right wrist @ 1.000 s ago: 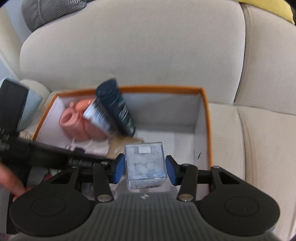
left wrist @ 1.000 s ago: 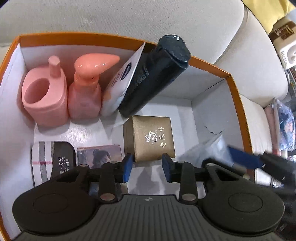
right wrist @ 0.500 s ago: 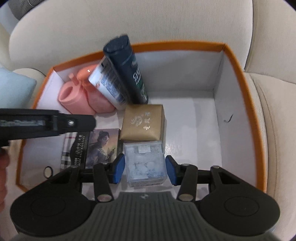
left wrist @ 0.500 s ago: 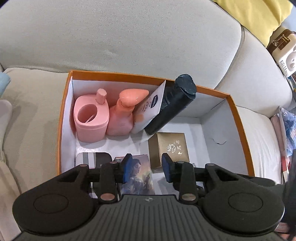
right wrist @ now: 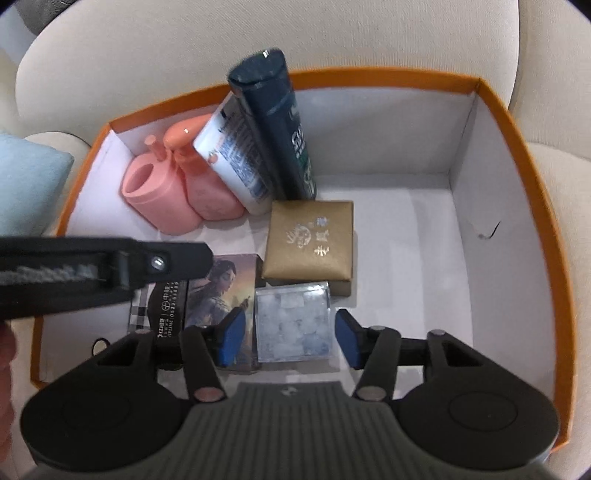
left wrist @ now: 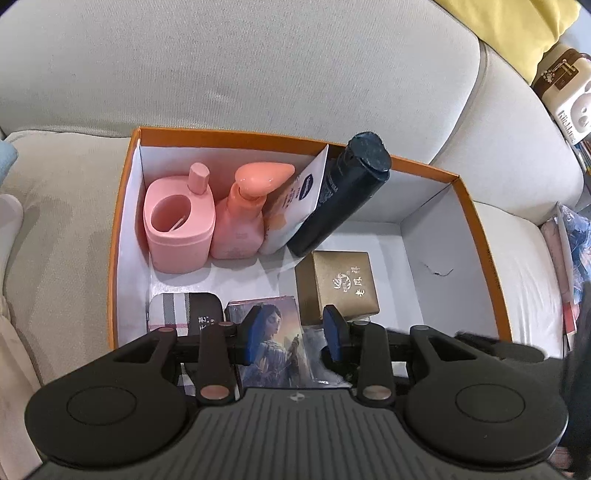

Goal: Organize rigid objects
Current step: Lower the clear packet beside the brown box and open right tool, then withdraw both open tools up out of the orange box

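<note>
Beige sofa, yellow cushion, pale-blue pillow.

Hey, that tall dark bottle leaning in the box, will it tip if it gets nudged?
Probably. The dark bottle stands tilted, resting on the white tube, so a sideways nudge could topple it. Its rounded body may then roll. It looks rigid and smooth, possibly slippery for the tongs.
</note>
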